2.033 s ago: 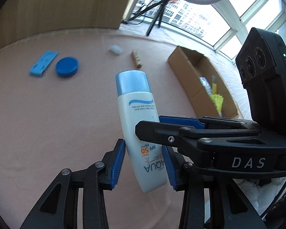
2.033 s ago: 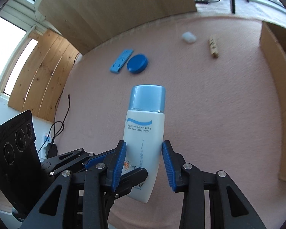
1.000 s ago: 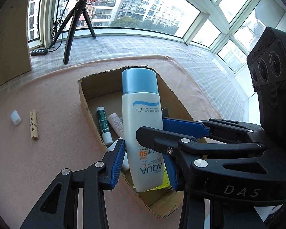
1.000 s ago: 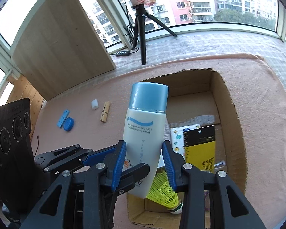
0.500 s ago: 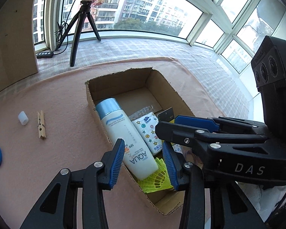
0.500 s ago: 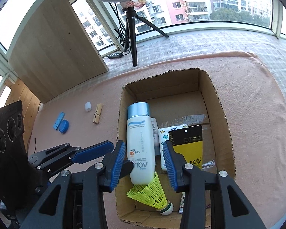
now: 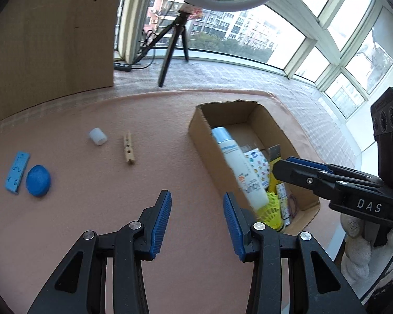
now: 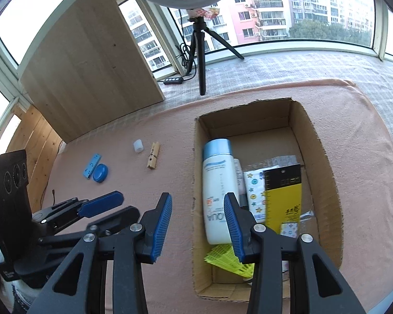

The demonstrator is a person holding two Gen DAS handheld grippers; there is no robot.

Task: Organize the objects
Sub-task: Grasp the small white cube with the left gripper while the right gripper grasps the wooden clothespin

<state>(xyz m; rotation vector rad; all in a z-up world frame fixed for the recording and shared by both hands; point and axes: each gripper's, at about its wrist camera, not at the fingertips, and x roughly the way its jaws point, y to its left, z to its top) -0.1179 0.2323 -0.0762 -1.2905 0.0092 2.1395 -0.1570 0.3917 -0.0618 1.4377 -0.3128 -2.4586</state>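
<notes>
A white sunscreen bottle with a blue cap (image 8: 218, 191) lies inside the open cardboard box (image 8: 325, 162), beside a yellow card (image 8: 284, 198), a patterned pack (image 8: 254, 191) and a yellow shuttlecock (image 8: 226, 257). The bottle (image 7: 239, 164) and box (image 7: 204, 144) also show in the left wrist view. My left gripper (image 7: 197, 222) is open and empty over the pink mat, left of the box. My right gripper (image 8: 197, 225) is open and empty above the box's left wall. On the mat lie a wooden clothespin (image 7: 129, 148), a small white cap (image 7: 98, 136), a round blue lid (image 7: 38, 181) and a blue strip (image 7: 16, 171).
A pink mat (image 7: 91, 209) covers the table. A wooden board (image 8: 89, 60) stands at the back left. A tripod with a ring light (image 8: 200, 41) stands behind the table by the windows. A power strip (image 8: 173, 80) lies near it.
Both grippers carried the bottle over the box, let it go, and it now lies in the box. Both grippers have since drawn back and to the left, open and empty.
</notes>
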